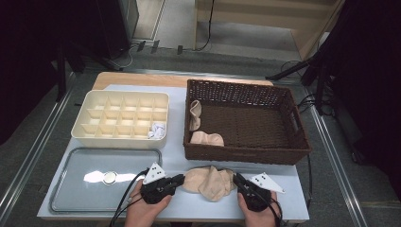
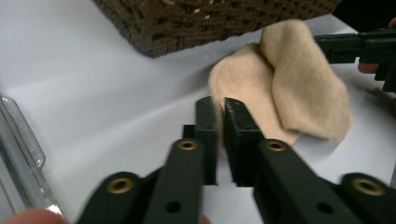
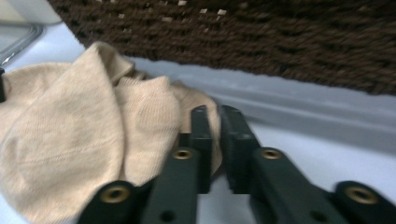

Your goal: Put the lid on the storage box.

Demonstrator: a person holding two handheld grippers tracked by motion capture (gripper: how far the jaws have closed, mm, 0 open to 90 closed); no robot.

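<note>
A beige sock (image 1: 208, 182) lies crumpled on the white table in front of the wicker basket (image 1: 283, 156). My left gripper (image 1: 181, 178) is shut on the sock's left edge; in the left gripper view the beige sock (image 2: 280, 93) is pinched between the jaws of the left gripper (image 2: 219, 105). My right gripper (image 1: 236, 178) is shut on the sock's right edge; the right gripper view shows the right gripper (image 3: 214, 112) nipping the beige sock (image 3: 84, 135). Two more beige socks (image 1: 203, 137) lie inside the basket at its left end.
A cream divided organizer (image 1: 94, 135) stands at the back left with a white patterned bundle (image 1: 157, 130) in one front cell. A clear tray (image 1: 61, 198) with a small round disc (image 1: 109, 177) sits at the front left. The table's front edge is just below my hands.
</note>
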